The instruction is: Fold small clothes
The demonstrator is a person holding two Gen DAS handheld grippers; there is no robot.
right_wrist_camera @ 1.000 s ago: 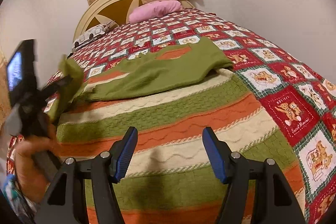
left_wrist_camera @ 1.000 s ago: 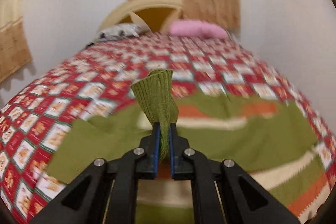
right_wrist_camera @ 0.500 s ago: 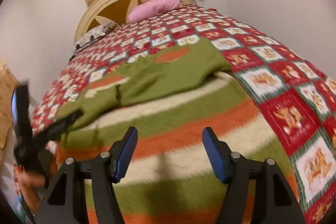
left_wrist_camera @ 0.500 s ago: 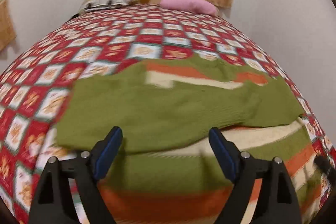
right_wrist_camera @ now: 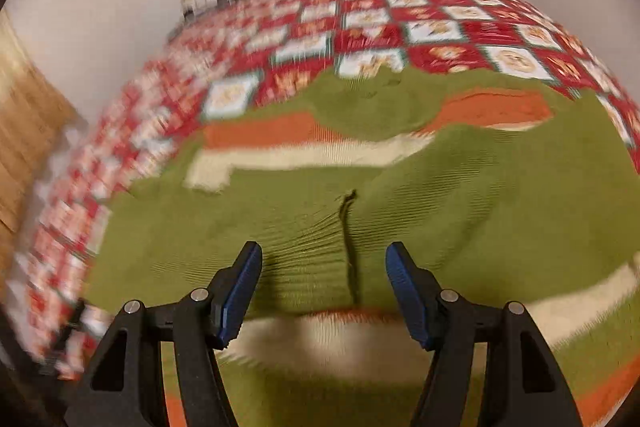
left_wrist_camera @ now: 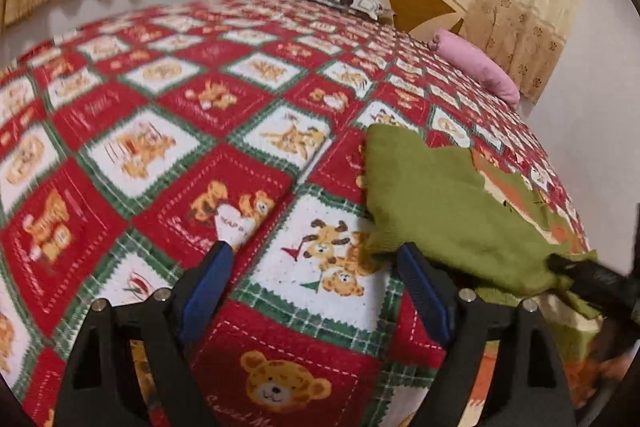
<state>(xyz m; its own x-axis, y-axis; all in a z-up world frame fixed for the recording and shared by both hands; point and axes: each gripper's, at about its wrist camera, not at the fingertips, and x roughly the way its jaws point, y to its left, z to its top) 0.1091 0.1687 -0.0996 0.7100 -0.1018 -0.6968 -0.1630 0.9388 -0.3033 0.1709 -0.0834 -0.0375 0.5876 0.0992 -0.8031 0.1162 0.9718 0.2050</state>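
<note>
Left gripper (left_wrist_camera: 312,281) had dropped the green sleeve and swung off over bare quilt (left_wrist_camera: 160,163), fingers spread, empty. Sweater (right_wrist_camera: 360,211) lay flat, directly under the right gripper (right_wrist_camera: 322,287), also spread, so nearer.

Warm, even indoor light fills both views, with no hard shadows and no glare. Fisheye bulge curves the bed (left_wrist_camera: 168,131) and bends the walls, and dark lens rims cut the corners. The left wrist view is fairly sharp near its middle, softening toward the far left quilt squares. The right wrist view is smeared with motion blur, worst along its left side; the sweater (right_wrist_camera: 460,211) ribbing stays readable at centre
</note>
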